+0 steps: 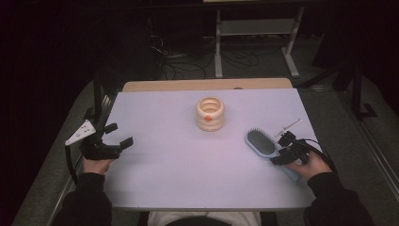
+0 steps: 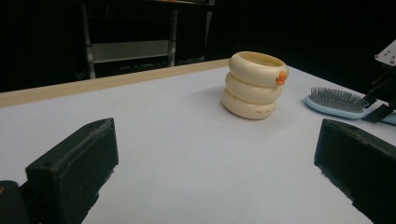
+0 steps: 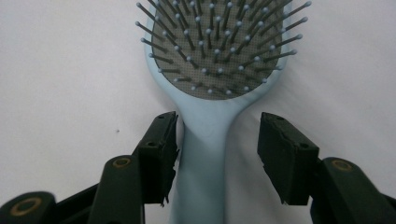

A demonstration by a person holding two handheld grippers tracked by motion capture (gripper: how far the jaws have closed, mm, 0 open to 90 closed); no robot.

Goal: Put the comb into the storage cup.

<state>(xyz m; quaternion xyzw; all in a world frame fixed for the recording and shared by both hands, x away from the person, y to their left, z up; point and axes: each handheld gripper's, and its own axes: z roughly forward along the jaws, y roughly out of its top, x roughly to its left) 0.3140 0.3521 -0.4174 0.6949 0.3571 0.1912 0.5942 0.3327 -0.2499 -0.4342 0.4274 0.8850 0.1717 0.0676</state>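
Right gripper view: right tool (image 3: 217,154) released, jaws straddling hairbrush (image 3: 212,70) handle – bristles up, head pointing toward ring holder (image 1: 210,113); left tool (image 1: 118,135) released.

One light-blue plastic hairbrush with grey bristle pad (image 1: 261,143), one cream ringed cup of three stacked bulges (image 1: 210,113), two black claws: left claw (image 1: 117,135), right claw (image 1: 283,149)

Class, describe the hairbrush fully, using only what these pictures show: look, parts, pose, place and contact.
The hairbrush is pale blue, plastic-looking, with an oval head holding a dark grey pad of ball-tipped bristles and a narrower handle. It lies flat on the table, bristles up, at the person's right, head angled toward the far left. The right gripper straddles its handle near the neck, jaws open; one jaw looks very close to the handle's side, the other apart.
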